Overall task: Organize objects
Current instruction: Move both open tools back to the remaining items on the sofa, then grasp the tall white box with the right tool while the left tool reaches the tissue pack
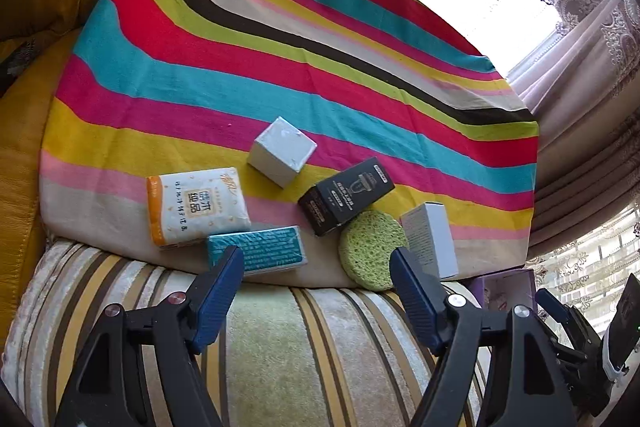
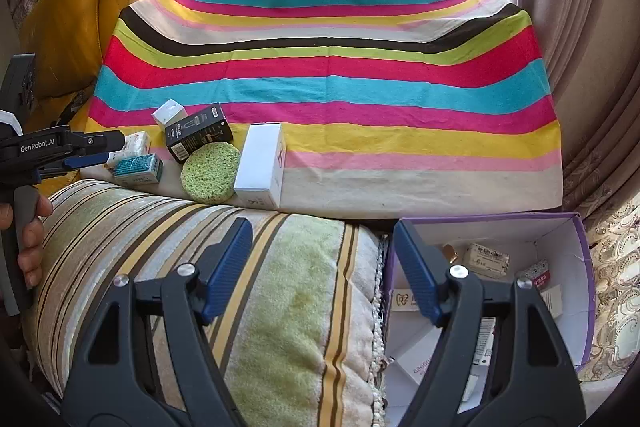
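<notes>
While both grippers stand wide and empty, the left gripper (image 1: 316, 255) is nearer the clutter: the teal packet (image 1: 256, 253) lies crosswise just ahead, the green sponge (image 1: 370, 249) beside its right finger; the right gripper (image 2: 322, 233) hovers by the purple box (image 2: 580, 259).

purple box (image 2: 582, 247) contents partly hidden behind right gripper fingers (image 2: 416, 279), small packet labels unreadable, window glare washed out

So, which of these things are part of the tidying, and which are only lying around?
For the tidying: tissue pack, teal box, white cube box, black box, green sponge, white carton, purple box.

Only surroundings: striped cloth, cushion, curtains.
</notes>
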